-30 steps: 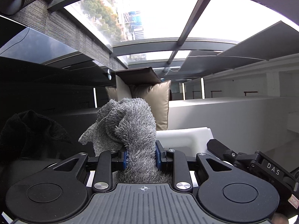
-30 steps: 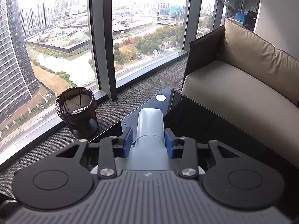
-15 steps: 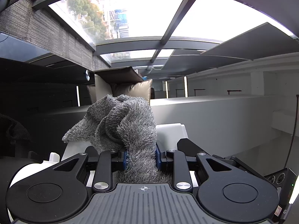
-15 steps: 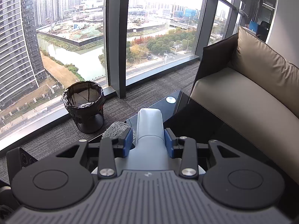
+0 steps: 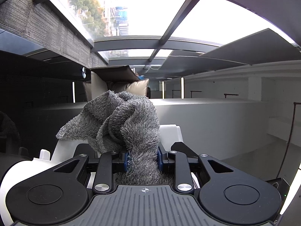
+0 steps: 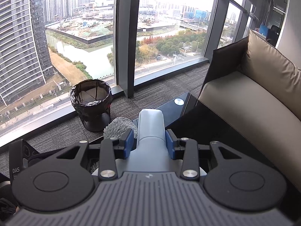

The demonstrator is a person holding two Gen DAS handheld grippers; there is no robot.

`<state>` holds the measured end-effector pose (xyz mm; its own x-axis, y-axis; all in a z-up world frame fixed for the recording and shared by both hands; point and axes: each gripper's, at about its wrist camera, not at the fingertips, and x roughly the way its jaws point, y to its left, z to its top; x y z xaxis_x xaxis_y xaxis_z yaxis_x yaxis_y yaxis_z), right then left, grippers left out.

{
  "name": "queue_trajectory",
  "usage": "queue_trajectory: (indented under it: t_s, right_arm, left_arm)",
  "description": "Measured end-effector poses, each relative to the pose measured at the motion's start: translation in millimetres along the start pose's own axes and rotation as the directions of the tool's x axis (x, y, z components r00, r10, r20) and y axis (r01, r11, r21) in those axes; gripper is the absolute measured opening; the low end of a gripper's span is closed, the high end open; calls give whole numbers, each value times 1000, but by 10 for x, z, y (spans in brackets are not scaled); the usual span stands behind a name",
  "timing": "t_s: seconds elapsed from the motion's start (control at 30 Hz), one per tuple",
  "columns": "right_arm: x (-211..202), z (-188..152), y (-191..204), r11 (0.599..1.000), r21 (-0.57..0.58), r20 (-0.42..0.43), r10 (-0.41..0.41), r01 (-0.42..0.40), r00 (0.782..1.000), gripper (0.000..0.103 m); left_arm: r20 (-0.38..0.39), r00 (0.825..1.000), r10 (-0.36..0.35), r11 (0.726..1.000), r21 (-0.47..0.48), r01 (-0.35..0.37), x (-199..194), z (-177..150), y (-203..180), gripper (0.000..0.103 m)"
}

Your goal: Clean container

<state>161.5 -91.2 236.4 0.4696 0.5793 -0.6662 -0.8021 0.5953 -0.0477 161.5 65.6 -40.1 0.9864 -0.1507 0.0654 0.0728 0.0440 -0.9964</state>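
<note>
My left gripper [image 5: 143, 160] is shut on a grey fluffy cloth [image 5: 122, 120], whose bunched end sticks out past the fingers. Right behind the cloth sits a white container [image 5: 169, 133]. The left wrist view is turned over, with the windows at the top. In the right wrist view my right gripper [image 6: 150, 141] is shut on the pale grey-white container [image 6: 151, 126], which points forward. The cloth [image 6: 117, 127] shows just left of the container, close to the left blue pad [image 6: 128, 143]. I cannot tell whether the cloth touches the container.
A black glass table [image 6: 207, 124] lies under the right gripper, with a beige sofa [image 6: 254, 98] to its right. A bin lined with a black bag [image 6: 90, 103] stands on the grey carpet by the tall windows. The left gripper's black body [image 6: 18, 156] shows at the lower left.
The cloth in my left gripper has come up beside the container: it is absent from the right wrist view a second ago and clear there now. Both grips stay shut.
</note>
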Motion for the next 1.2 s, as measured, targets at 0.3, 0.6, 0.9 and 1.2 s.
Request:
queue_trajectory:
  t_s: [0.3,0.6,0.9,1.2]
  right_arm:
    - [-9,-6,15,1000,-10,-1,1,-1,1000,39]
    - [-4,-1,44,1000,-21,-4,0,0,1000,39]
    - [-3,-3,80,999,-37,-1,3,-3,1000,39]
    - [4,-11,76,999,-41,3,15,-15,1000,39]
  left_arm:
    - [-46,999,2,996,-89,-6,144,101,234,24]
    - [-104,994,35,991,-125,-48,292,198,417,26]
    - [-108,986,124,984,-112,-136,283,270,481,25]
    - [-116,975,189,975,-99,-200,275,350,488,26]
